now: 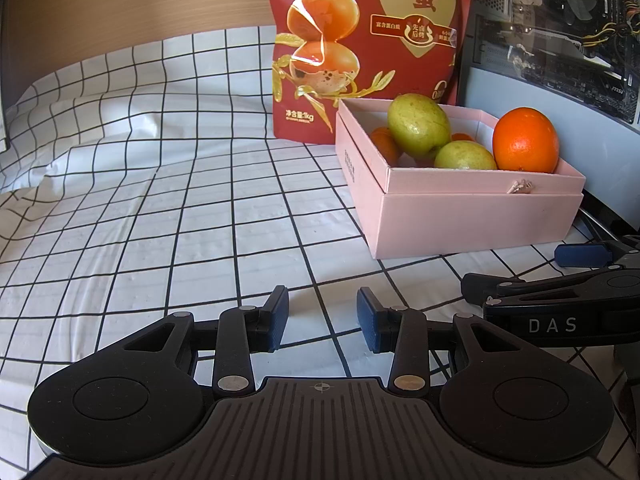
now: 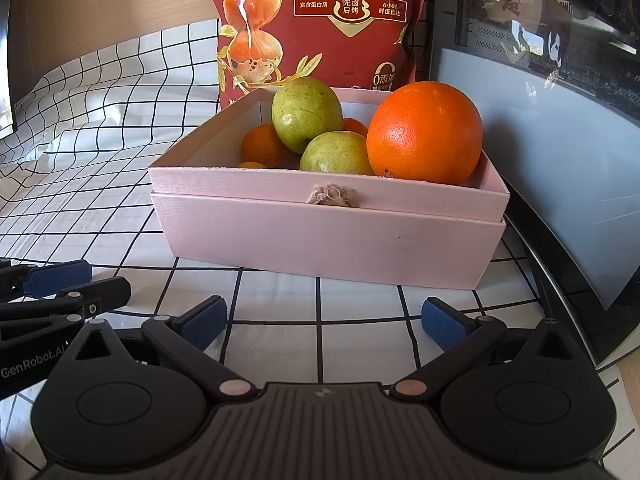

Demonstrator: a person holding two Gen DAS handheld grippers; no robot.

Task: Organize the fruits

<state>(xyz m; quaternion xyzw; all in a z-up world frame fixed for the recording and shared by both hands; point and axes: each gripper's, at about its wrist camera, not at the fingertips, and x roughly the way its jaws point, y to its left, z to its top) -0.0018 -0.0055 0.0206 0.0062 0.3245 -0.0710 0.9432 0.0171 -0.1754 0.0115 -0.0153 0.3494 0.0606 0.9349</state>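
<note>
two green pears (image 2: 306,114) and a large orange (image 2: 424,132) sit piled in the pink box (image 2: 328,236), with smaller oranges (image 2: 262,144) tucked low behind them. the box stands on the checked cloth (image 1: 160,200), just in front of a red snack bag (image 2: 320,20). both the left gripper (image 1: 323,316) and right gripper (image 2: 324,320) hover spread and empty over the cloth.

My left gripper (image 1: 322,318) and right gripper (image 2: 324,322) are matte black, with blue ribbed pads (image 2: 442,324), round metal rivets and white lettering
</note>
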